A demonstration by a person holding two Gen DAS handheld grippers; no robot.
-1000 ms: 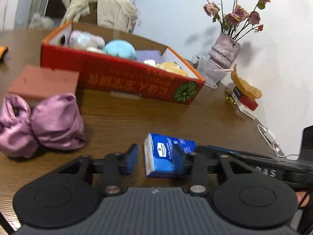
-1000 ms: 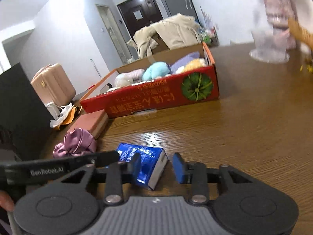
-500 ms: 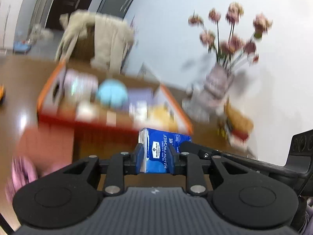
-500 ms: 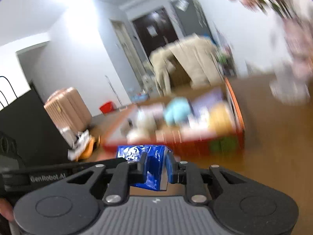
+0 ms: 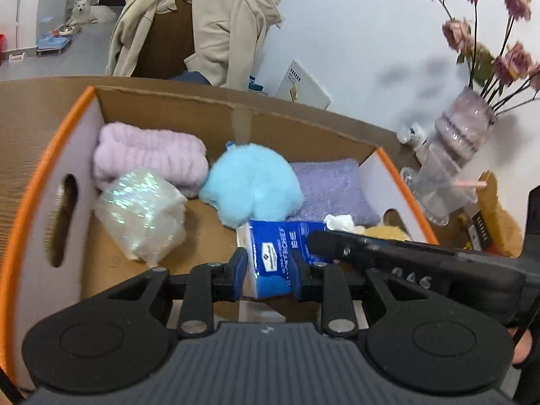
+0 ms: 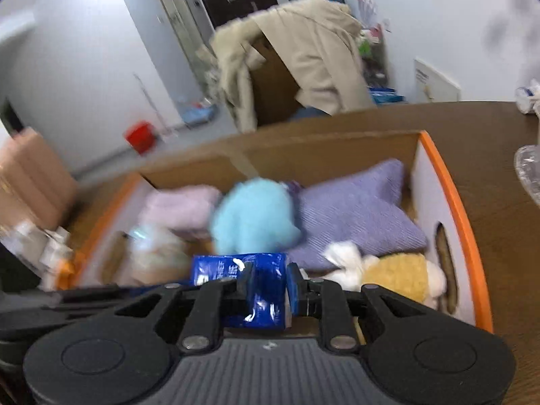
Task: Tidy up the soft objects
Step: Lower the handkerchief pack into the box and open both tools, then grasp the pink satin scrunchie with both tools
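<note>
Tissue pack (image 5: 275,256), blue with white lettering, hangs above the near part of the cardboard box (image 5: 40,182), clamped from both ends: the left gripper (image 5: 268,271) has its pads closed on the end nearest its camera, and the right gripper (image 6: 270,285) pinches the opposite end, its pads visibly denting the soft wrapper. Whether the pack already touches the box floor cannot be told. In the left wrist view, the box contents sit as follows: light blue plush (image 5: 251,187) at 12 o'clock from the pack, purple cushion (image 5: 332,190) at 1 o'clock, lilac towel roll (image 5: 148,157) at 10 o'clock, iridescent wrapped bundle (image 5: 141,214) at 9 o'clock, and a yellow and white plush toy (image 6: 398,276) at 3 o'clock against the right-hand wall. Bare cardboard floor shows between the bundle and the pack; this is judged the best landing zone. To complete the placement well, lower both grippers together at matched speed so the pack stays level, and keep it off the light blue plush. Release only once the pack rests on the floor. Part both pairs of pads together, since a one-sided release is likely to swing the pack. Withdraw each gripper upward and backward, avoiding the orange-edged box rim.
</note>
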